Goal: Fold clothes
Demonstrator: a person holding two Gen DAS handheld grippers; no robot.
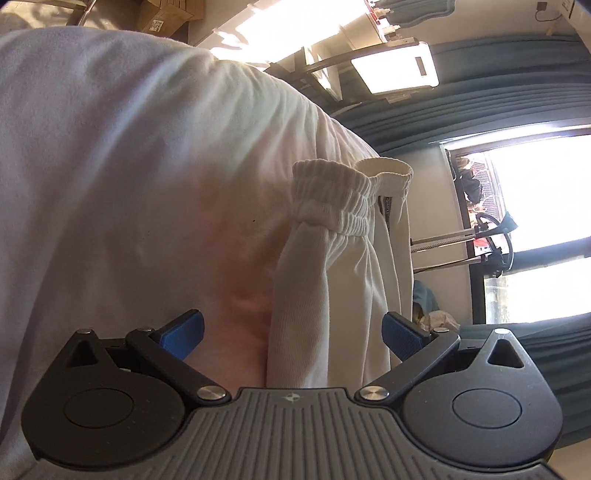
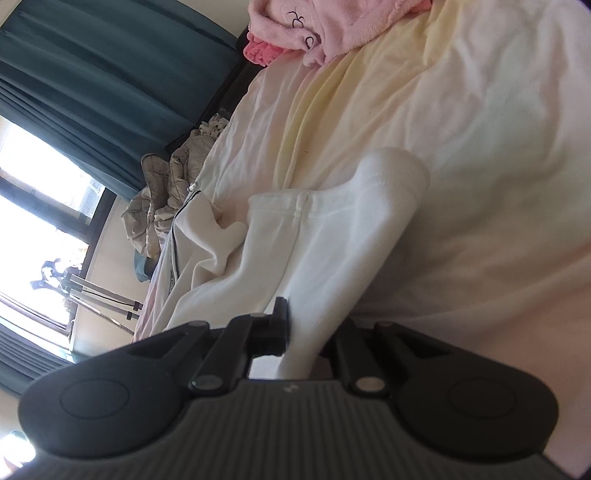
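A white garment with a gathered elastic waistband (image 1: 332,199) lies on a pale bed sheet (image 1: 129,166). In the left wrist view, my left gripper (image 1: 291,334) is open; the garment's folded fabric (image 1: 325,314) runs between its blue pads (image 1: 183,332) without being pinched. In the right wrist view, my right gripper (image 2: 306,332) is shut on the white garment (image 2: 332,236), with a ribbed cuff (image 2: 399,166) standing up beyond the fingers. The right-hand finger is hidden behind the cloth.
A pink fluffy garment (image 2: 332,26) lies at the far end of the bed. A crumpled grey-beige cloth (image 2: 166,199) sits by the bed's edge. Teal curtains (image 2: 92,74), bright windows (image 1: 535,229) and a tripod stand (image 2: 92,295) line the room's side.
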